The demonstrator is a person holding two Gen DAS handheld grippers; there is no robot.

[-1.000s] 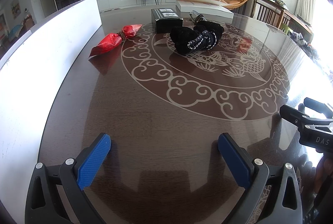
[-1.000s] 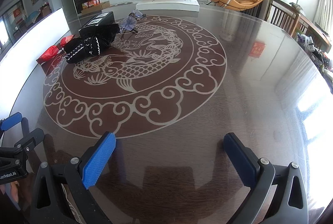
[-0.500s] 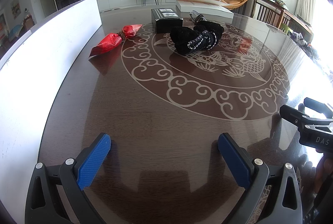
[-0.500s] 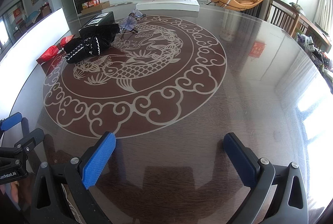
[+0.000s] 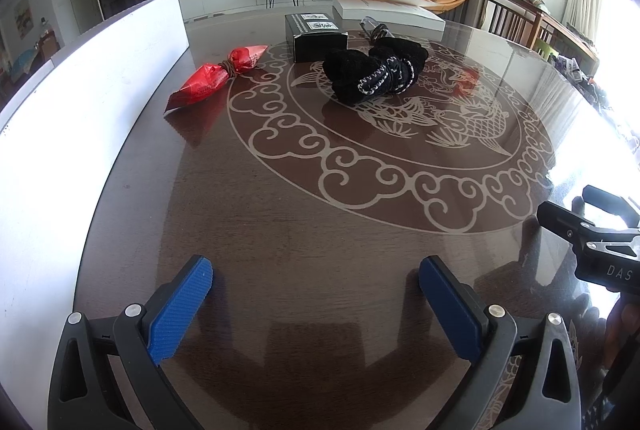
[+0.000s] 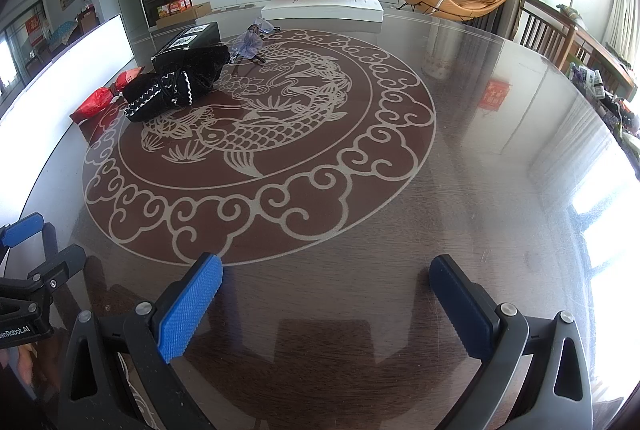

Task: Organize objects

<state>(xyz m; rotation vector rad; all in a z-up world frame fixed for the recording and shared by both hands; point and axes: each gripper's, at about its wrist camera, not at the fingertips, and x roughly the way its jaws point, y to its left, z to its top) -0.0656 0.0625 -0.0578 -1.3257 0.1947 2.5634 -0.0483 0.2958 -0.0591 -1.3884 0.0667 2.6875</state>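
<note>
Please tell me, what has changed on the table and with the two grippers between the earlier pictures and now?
Nothing has visibly changed. Both the left gripper and the right gripper stay in place over the table with jaws open and empty. The red packet, the black box and the black cloth bundle lie where they were.

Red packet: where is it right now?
In the left wrist view the red packet lies far left on the table, beside the white board, left of the black cloth bundle.
</note>
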